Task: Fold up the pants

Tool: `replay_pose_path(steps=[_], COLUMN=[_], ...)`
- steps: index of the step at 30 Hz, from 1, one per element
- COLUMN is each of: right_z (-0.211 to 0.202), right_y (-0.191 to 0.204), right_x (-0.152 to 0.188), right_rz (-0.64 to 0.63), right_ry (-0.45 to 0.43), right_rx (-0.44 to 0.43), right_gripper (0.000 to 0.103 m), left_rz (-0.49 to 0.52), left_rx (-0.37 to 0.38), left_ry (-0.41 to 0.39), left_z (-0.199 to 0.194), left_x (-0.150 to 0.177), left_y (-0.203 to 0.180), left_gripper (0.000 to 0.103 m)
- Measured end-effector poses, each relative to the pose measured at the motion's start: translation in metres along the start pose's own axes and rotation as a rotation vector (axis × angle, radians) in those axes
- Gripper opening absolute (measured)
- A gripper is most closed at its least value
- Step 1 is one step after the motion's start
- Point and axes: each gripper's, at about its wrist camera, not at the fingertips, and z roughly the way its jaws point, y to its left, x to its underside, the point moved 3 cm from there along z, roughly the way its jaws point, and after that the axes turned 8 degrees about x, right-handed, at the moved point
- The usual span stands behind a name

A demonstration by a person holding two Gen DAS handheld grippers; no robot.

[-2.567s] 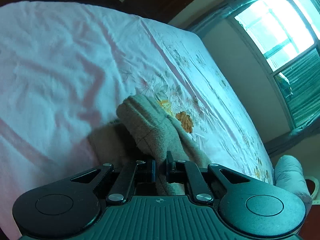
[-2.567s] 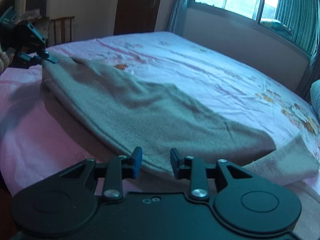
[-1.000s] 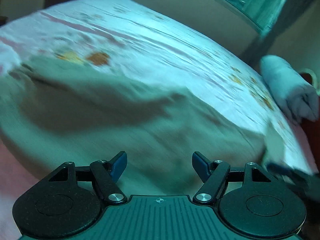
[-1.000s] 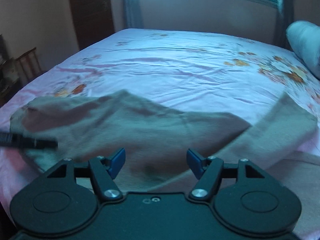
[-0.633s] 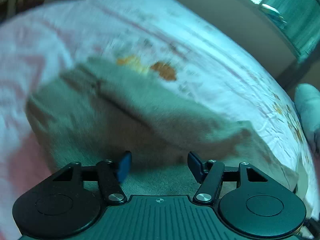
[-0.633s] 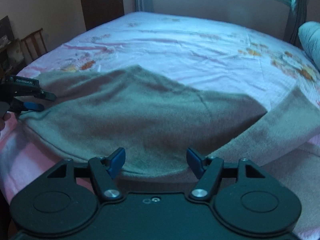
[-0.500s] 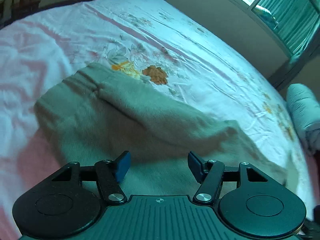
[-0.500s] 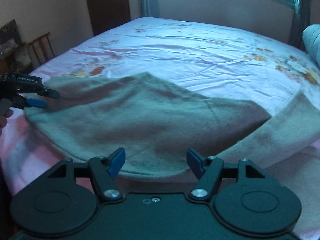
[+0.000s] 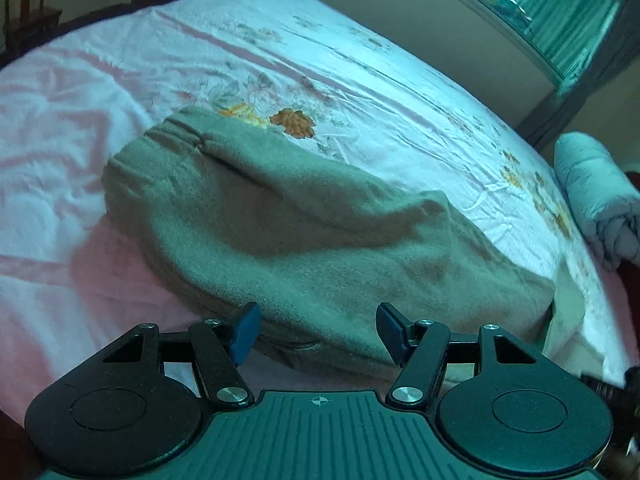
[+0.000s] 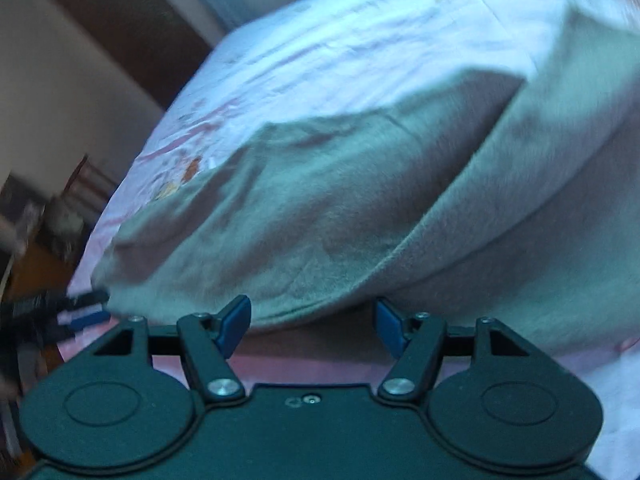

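Since half a second ago the right wrist view has tilted sharply and gone blurry, while the left view has barely shifted. Both grippers hover at the near edge of the pants [image 9: 312, 236], which lie folded on the bed [image 9: 360, 92], waistband at the far left and the upper layer laid over the lower one. The left gripper [image 9: 318, 330] has its fingers [image 9: 244, 328] spread apart and holds nothing; the pants' near hem lies just beyond them. The right gripper [image 10: 312, 326] likewise has its fingers [image 10: 234, 322] released, with the folded edge just ahead. A rolled blanket [image 9: 596, 196] sits at the far right of the bed.
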Motion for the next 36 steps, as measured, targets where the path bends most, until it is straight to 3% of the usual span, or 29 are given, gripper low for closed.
replay_pose_path(steps=[2, 3, 4, 5, 10, 14, 17, 19, 21, 24, 26, 31, 36], right_z=[0.008, 0.010, 0.011, 0.013, 0.002, -0.024, -0.020, -0.008, 0.001, -0.001, -0.007, -0.032, -0.055], right_y=[0.002, 0.004, 0.006, 0.007, 0.017, 0.033, 0.028, 0.018, 0.014, 0.012, 0.008, -0.023, -0.063], right_x=[-0.002, -0.002, -0.003, -0.003, -0.001, 0.009, 0.016, 0.023, 0.029, 0.024, 0.016, -0.008, -0.055], right_rz=[0.025, 0.022, 0.018, 0.021, -0.025, -0.140, -0.155, -0.127, -0.130, -0.090, -0.057, -0.007, -0.008], right_ry=[0.023, 0.015, 0.003, 0.004, -0.066, -0.152, -0.137, -0.090, -0.065, -0.072, -0.099, -0.180, -0.269], right_rx=[-0.006, 0.004, 0.020, 0.022, 0.030, 0.051, 0.069, 0.089, 0.100, 0.080, 0.103, 0.170, 0.323], right_gripper=[0.057, 0.051, 0.016, 0.003, 0.002, 0.001, 0.000, 0.000, 0.000, 0.016, 0.041, 0.043, 0.044], left_rz=[0.016, 0.023, 0.025, 0.027, 0.042, -0.063, -0.112, -0.066, -0.029, -0.005, 0.034, 0.091, 0.161], left_rx=[-0.013, -0.017, -0.021, -0.024, -0.022, -0.003, 0.008, -0.011, -0.040, -0.028, 0.003, 0.116, 0.149], left_ry=[-0.003, -0.007, -0.011, -0.014, -0.027, -0.044, 0.006, 0.071, 0.080, 0.022, 0.014, 0.082, 0.146], left_z=[-0.003, -0.004, -0.006, -0.006, 0.000, 0.010, 0.024, 0.038, 0.042, 0.029, 0.027, 0.059, 0.095], left_x=[0.001, 0.000, 0.000, -0.001, -0.006, -0.020, -0.026, -0.019, -0.012, -0.017, -0.021, -0.004, 0.033], left_y=[0.000, 0.000, 0.001, 0.001, -0.001, 0.018, 0.037, 0.041, 0.041, 0.020, -0.002, -0.061, -0.100], left_gripper=[0.063, 0.063, 0.064, 0.064, 0.064, 0.065, 0.065, 0.065, 0.065, 0.065, 0.065, 0.066, 0.066])
